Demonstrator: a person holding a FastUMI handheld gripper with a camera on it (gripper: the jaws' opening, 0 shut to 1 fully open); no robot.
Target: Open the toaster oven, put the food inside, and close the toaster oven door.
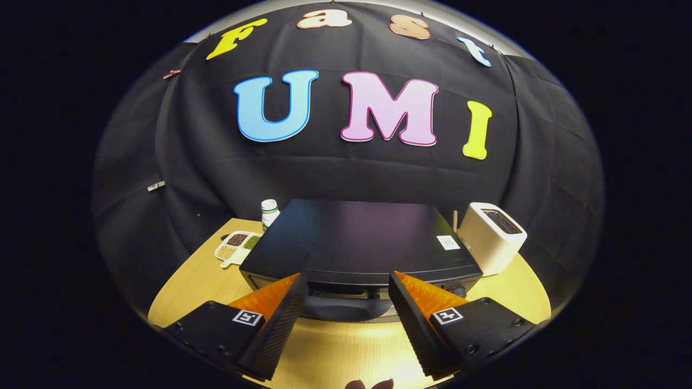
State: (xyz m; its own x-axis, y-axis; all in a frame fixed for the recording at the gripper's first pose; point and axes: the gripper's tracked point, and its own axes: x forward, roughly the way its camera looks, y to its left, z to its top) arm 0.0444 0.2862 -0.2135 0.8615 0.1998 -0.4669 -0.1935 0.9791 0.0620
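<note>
The gripper [346, 289] hovers with its jaws spread wide, holding nothing, either side of the toaster oven's handle [346, 308]. The toaster oven [357, 237] sits on the wooden counter [335, 351]; its front is mostly hidden below its top. Behind stand a white toaster [494, 237], a compartment tray [237, 246] and a partly hidden bottle [269, 212].

Toaster oven [359, 243] between tray [236, 246] and toaster [492, 237].
</note>
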